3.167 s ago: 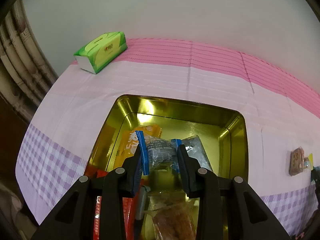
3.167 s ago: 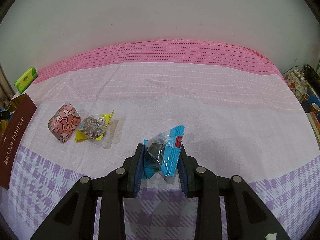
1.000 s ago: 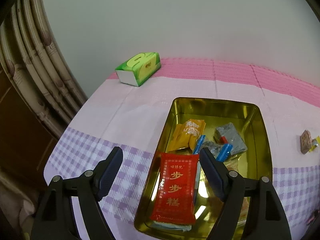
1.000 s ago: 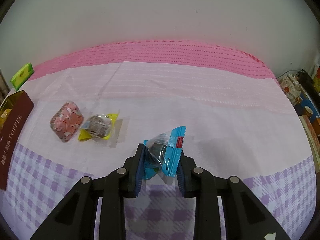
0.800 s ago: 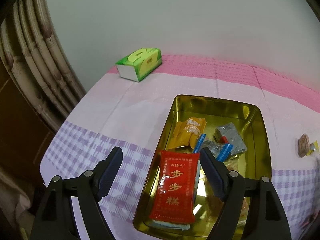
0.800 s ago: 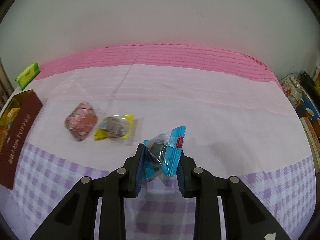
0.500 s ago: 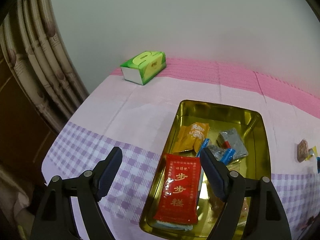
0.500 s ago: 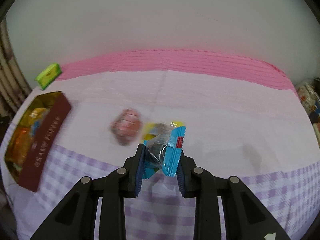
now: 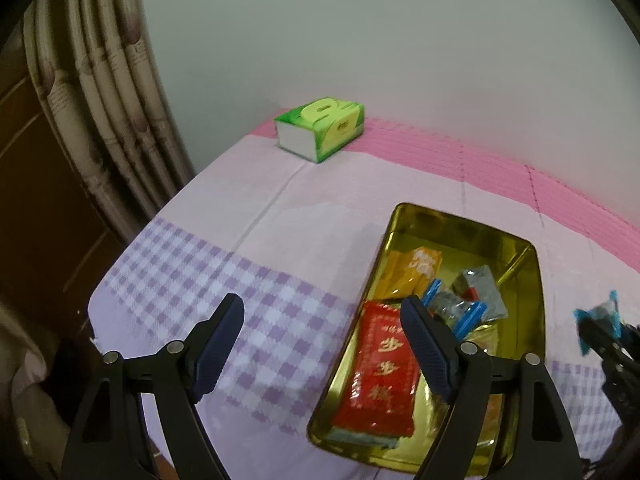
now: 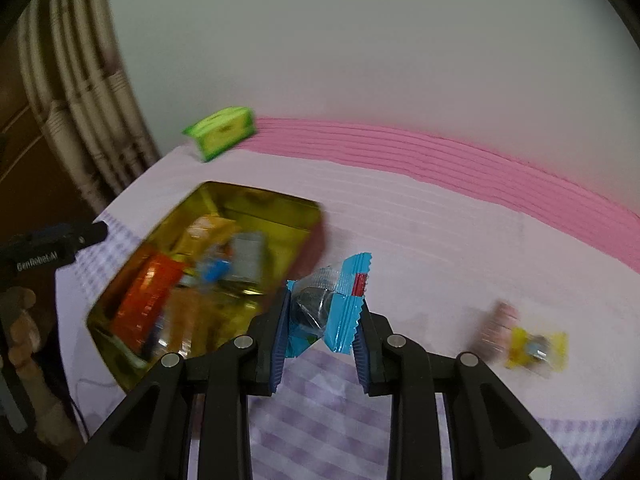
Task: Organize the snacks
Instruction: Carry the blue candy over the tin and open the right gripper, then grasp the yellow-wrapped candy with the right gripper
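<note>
Left gripper [image 9: 322,334] jaws wide, empty; right gripper [image 10: 320,326] jaws clamp blue candy [image 10: 330,306]; "GenRobot.AI" legible.

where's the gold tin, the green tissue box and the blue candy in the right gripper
gold tin [image 9: 538,280]: left wrist view, on its bare far right wall.
green tissue box [image 9: 322,128]: left wrist view, on its top face.
blue candy [image 10: 330,302]: right wrist view, on the wrapper's middle, between the closed pads.
</note>
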A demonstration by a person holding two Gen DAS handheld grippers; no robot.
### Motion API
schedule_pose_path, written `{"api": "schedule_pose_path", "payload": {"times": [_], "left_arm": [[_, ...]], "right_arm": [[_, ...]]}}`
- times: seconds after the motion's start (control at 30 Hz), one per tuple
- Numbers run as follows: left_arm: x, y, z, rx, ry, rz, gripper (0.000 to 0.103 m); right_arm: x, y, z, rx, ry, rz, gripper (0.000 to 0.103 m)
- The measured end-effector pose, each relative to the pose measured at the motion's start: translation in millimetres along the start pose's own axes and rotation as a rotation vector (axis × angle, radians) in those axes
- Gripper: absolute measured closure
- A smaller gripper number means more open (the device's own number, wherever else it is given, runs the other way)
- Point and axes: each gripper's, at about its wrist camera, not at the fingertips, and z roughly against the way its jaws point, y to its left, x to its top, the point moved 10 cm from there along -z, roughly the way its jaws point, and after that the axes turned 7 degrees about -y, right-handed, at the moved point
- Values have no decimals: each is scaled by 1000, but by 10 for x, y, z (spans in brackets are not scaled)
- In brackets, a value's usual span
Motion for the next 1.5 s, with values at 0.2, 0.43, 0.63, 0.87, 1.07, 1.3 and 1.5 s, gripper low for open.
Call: {"api": "schedule_pose_path", "payload": {"times": [0.2,0.43,0.63,0.87,1.07,1.3,1.5], "left_arm": [[-93,117,28,3,20,34,22],[-109,163,-27,15,35,44,22],[-122,164,-38,15,44,53,22],[-131,150,-42,9,56,53,22],[-134,145,-42,10,57,55,22],[-143,123,-43,6,58,50,22],[-152,119,-46,6,64,52,22]], "right_arm": [[108,464,-311,40,25,60,77],[95,632,-520,48,62,91,76],[72,677,-604,47,76,109,76],[16,687,-638,40,88,117,75],[11,701,-633,45,88,114,73],[58,725,-563,61,73,99,72],[132,575,-373,49,32,58,70]]}}
